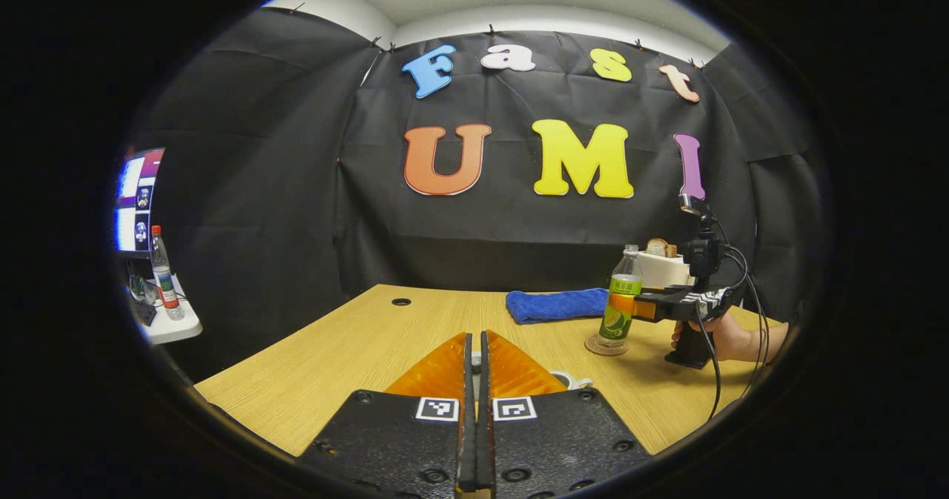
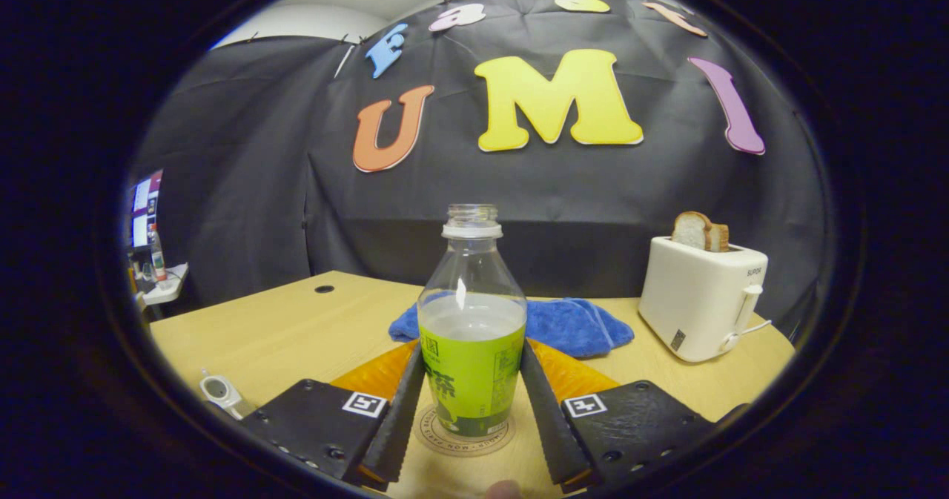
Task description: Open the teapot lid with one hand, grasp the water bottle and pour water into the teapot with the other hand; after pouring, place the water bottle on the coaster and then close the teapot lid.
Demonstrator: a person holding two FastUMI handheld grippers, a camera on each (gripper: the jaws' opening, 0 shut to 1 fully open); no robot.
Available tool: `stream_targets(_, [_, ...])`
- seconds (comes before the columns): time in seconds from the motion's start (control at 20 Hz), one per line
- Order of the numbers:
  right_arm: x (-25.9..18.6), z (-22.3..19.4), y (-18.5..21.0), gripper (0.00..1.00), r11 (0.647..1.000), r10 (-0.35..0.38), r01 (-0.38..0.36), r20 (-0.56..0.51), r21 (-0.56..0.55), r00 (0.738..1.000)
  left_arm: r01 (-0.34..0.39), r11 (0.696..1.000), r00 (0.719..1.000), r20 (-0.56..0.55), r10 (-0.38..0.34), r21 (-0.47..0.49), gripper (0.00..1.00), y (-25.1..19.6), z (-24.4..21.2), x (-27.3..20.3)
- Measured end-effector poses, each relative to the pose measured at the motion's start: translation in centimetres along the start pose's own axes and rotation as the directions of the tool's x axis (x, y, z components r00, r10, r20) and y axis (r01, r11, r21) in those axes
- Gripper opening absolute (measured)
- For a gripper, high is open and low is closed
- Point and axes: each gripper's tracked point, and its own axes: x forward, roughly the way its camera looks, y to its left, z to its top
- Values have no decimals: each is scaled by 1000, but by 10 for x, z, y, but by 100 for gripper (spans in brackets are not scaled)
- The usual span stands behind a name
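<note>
Bottle (image 2: 471,336) upright on the coaster (image 2: 465,434), cap off, part full, framed between the right tool (image 2: 471,402) fingers, which flank the label close on both sides; pressing or just clear, cannot tell. Seen from the left gripper view too: bottle (image 1: 620,302) on coaster (image 1: 606,347), right tool (image 1: 643,305) at its label, hand (image 1: 723,334) behind. Left tool (image 1: 475,388) clenched tight, nothing between its fingers, low over the tabletop (image 1: 334,351). Blue towel (image 2: 574,325) and toaster (image 2: 697,299) behind.

Blue towel (image 2: 563,325) folded on wooden table (image 2: 296,328); white toaster (image 2: 700,299) holding bread slices (image 2: 700,230).
</note>
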Motion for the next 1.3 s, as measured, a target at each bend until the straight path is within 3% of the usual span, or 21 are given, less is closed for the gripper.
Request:
stream_targets(0.35, [1, -6, 4, 75, 1000, -6, 5, -10, -21, 1000, 22, 1000, 1000, -3, -22, 5, 3, -11, -2, 4])
stream_targets(0.4, [-1, -8, 7, 79, 1000, 8, -8, -21, -11, 1000, 26, 1000, 1000, -1, -26, 1, 3, -14, -2, 4])
stream_targets(0.5, [-11, -3, 7, 97, 1000, 8, -8, -20, -2, 1000, 38, 999, 999, -1, -38, -20, 3, -19, -3, 6])
stream_targets(0.8, [-106, 23, 4, 95, 999, 19, -21, 53, 28, 998, 50, 999, 998, 26, -50, -9, 3, -44, -6, 23])
stream_targets(1.1, [-196, 21, -22, 96, 996, -93, 90, 137, 29, 986, 102, 994, 994, 20, -103, 24, 3, -80, -26, 56])
stream_targets(1.3, [-216, 10, -29, 96, 992, -122, 128, 157, -24, 980, 103, 994, 995, -11, -103, 22, 3, -87, -42, 68])
